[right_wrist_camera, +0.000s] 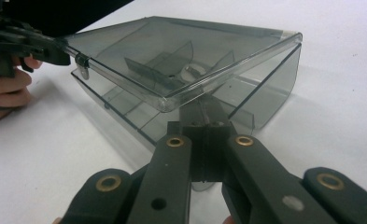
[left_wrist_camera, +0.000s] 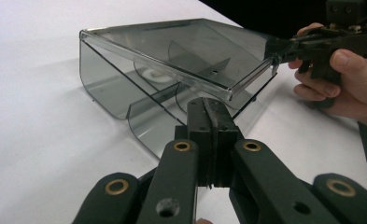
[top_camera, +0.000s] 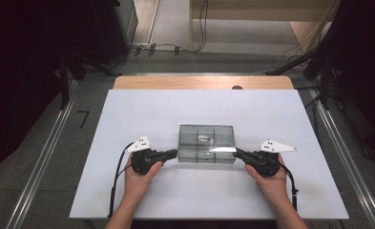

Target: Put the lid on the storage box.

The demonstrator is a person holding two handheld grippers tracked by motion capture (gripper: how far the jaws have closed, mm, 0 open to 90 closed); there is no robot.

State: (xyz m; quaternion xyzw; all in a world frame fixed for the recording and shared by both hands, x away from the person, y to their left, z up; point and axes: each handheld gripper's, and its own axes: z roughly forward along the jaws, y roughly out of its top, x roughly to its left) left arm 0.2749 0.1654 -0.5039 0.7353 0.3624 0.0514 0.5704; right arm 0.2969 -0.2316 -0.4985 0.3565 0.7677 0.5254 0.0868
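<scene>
Box in middle of table, a claw at each end.
Grey see-thru box (top_camera: 207,143) sits on white table (top_camera: 128,109). Left claw (top_camera: 174,153) & right claw (top_camera: 236,151) both clenched tight, each pinching the lid (left_wrist_camera: 181,46) edge.

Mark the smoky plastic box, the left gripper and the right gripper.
smoky plastic box (top_camera: 207,136): high view, middle of its clear lid.
left gripper (top_camera: 174,153): high view, tip of its jaws at the box's left corner.
right gripper (top_camera: 236,151): high view, tip of its jaws at the box's right corner.

White table top (top_camera: 185,114) on grey floor (top_camera: 37,157), cables (top_camera: 202,28) behind.
</scene>
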